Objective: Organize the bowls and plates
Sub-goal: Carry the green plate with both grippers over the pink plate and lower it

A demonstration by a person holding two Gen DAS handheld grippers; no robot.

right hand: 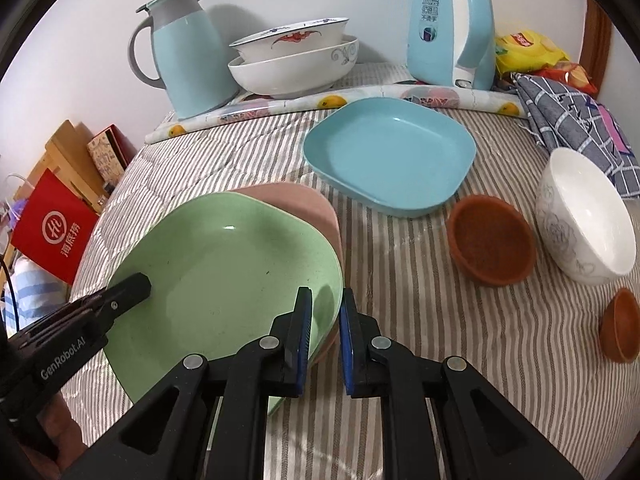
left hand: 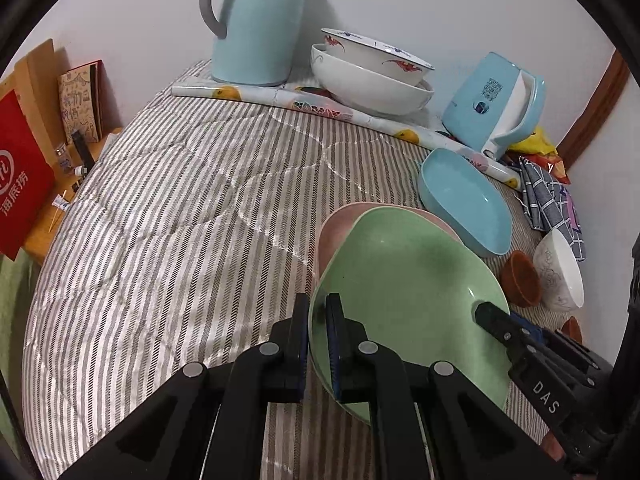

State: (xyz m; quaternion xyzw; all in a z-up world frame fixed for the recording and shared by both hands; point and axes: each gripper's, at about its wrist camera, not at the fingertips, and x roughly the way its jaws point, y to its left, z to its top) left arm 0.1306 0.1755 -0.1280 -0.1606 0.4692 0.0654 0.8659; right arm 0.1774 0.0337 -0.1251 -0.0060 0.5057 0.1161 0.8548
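Jaws of both the left gripper (left hand: 318, 344) and right gripper (right hand: 325, 336) are clamping the green plate's (right hand: 224, 256) opposite rims, over the pink plate (right hand: 304, 204).

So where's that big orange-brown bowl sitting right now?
In the right wrist view the larger brown bowl sits on the striped cloth at right, between the blue dish and the white flowered bowl.
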